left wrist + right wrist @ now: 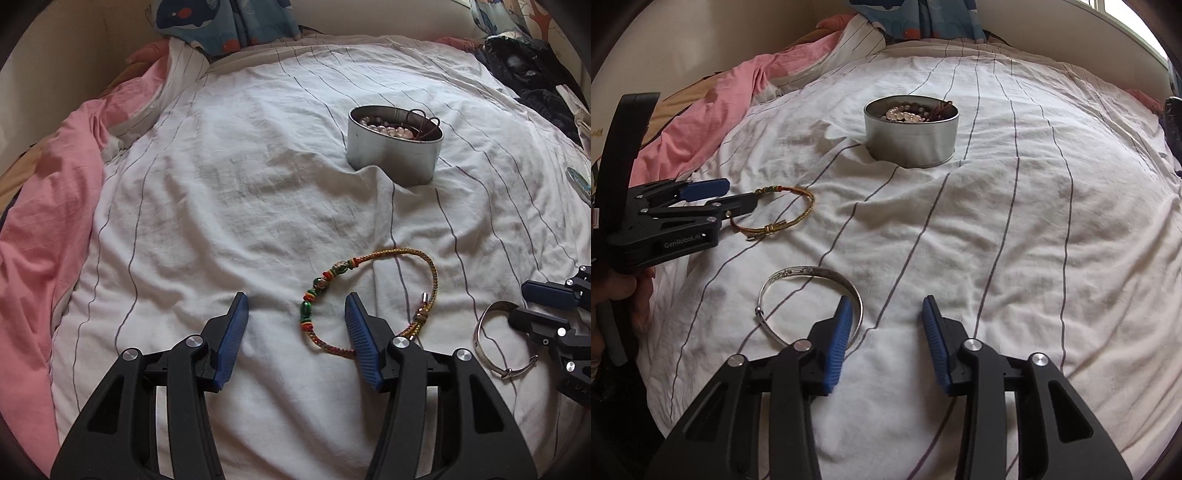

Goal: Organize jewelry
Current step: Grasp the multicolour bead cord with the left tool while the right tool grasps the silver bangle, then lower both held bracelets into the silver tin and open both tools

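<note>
Bed (pixel 1015 229) — tin (pixel 911 138); bracelet (pixel 373 301); bangle (pixel 812 295)

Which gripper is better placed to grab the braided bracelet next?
Left. The left gripper is open with the beaded side of the braided bracelet between its fingers. The right gripper sits by the silver bangle, further from the braided bracelet.

Soft daylight, seemingly from a bright window (pixel 1123 14) at the right wrist view's upper right; the white striped bedsheet (pixel 997 229) shows gentle crease shadows. Fisheye bending and dark vignetting mark the corners; focus sharp.
</note>
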`<act>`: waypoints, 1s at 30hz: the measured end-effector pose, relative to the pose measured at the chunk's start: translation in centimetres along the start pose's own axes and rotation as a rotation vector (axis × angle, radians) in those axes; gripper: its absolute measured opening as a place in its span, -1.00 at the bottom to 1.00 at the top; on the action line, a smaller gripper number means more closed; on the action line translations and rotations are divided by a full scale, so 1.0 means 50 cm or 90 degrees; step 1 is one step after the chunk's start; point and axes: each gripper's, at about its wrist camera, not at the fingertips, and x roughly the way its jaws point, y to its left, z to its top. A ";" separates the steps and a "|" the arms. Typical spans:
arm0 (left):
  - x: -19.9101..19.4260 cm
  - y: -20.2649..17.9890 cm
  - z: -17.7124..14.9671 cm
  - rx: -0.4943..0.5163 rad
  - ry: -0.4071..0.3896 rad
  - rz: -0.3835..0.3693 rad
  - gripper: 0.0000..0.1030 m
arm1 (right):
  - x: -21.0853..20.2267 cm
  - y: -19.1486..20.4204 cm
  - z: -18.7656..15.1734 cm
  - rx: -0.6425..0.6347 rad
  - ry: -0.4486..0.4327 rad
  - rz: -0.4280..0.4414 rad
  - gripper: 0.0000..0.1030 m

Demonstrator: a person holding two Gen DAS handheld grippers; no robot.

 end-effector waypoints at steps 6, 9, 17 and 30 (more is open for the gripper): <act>-0.011 -0.004 0.005 -0.007 -0.011 -0.055 -0.89 | -0.002 0.010 0.000 -0.005 -0.024 0.019 -0.92; -0.024 0.010 0.011 -0.041 -0.037 -0.077 -0.89 | -0.024 -0.031 -0.004 0.051 -0.056 0.023 -0.92; -0.037 0.007 0.016 -0.047 -0.057 -0.097 -0.89 | -0.015 -0.118 -0.020 0.166 -0.068 0.050 -0.92; -0.039 0.005 0.016 -0.038 -0.061 -0.079 -0.89 | -0.001 -0.121 -0.030 0.172 -0.069 0.053 -0.92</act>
